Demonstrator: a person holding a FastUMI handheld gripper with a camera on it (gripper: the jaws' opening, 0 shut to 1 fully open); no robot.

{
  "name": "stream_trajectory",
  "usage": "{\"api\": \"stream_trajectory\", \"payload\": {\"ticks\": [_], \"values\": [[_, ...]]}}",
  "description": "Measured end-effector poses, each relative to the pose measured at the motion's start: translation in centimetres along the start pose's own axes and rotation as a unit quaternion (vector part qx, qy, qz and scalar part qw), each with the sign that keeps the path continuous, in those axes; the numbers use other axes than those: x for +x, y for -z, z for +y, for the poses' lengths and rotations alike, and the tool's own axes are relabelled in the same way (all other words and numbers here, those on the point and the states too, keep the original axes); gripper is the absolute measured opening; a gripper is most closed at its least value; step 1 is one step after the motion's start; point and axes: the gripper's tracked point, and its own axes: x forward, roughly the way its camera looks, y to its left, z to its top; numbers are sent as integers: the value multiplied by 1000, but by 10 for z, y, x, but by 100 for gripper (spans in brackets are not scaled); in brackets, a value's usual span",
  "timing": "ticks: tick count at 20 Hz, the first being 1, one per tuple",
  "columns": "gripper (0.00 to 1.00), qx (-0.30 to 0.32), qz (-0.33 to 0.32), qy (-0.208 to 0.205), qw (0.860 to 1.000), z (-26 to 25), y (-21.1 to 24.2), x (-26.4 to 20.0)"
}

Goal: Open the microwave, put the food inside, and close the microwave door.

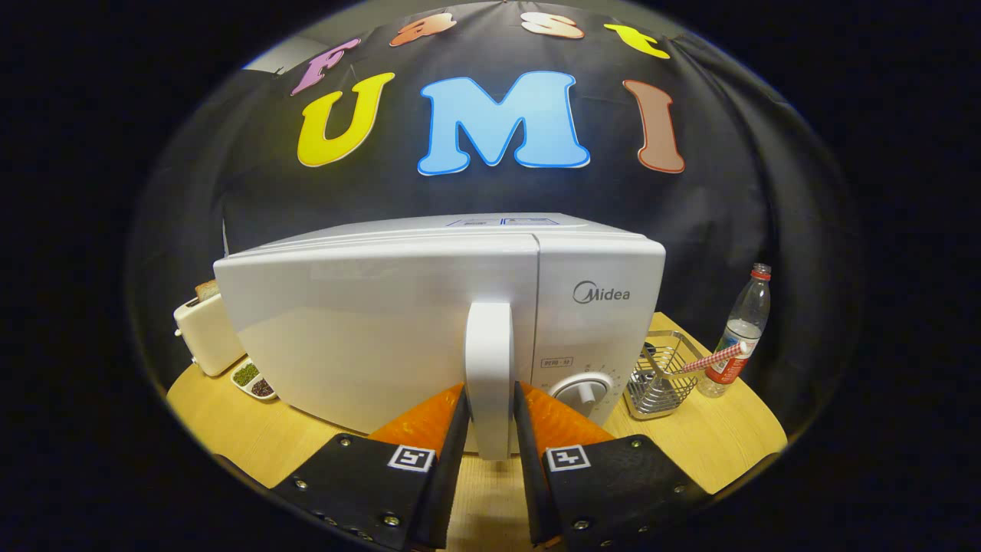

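Your gripper [490, 429] clamps its 2 fingers on the microwave [429, 322] door handle [489, 368]; beyond them, the door looks slightly ajar.

My gripper [490, 429] closes both fingers on the white handle [489, 368] of the white microwave [398, 322]. Its dial [582, 391] is white too. Left of the microwave stands a cream toaster [203, 333], beside a white dish [254, 381] of green and dark brown bits. Right of the microwave are a silver wire basket [661, 376], a red-and-white checked stick [713, 358] and a clear bottle [739, 330] with red cap. The table [690, 437] is light wood.
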Motion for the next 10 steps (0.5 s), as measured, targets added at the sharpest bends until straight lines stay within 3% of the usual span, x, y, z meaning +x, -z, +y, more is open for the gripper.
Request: {"api": "stream_trajectory", "payload": {"ticks": [1, 2, 4, 5, 7, 10], "values": [[39, 0, 3, -3, 1000, 0, 3, 8], [27, -1, 0, 1, 1000, -1, 2, 4], [27, -7, 5, 13, 1000, -1, 2, -1], [17, -10, 8, 18, 1000, -1, 2, -2], [11, -13, 20, 12, 1000, -1, 3, -1], [11, -11, 29, 1, 1000, 1, 2, -2]]}}
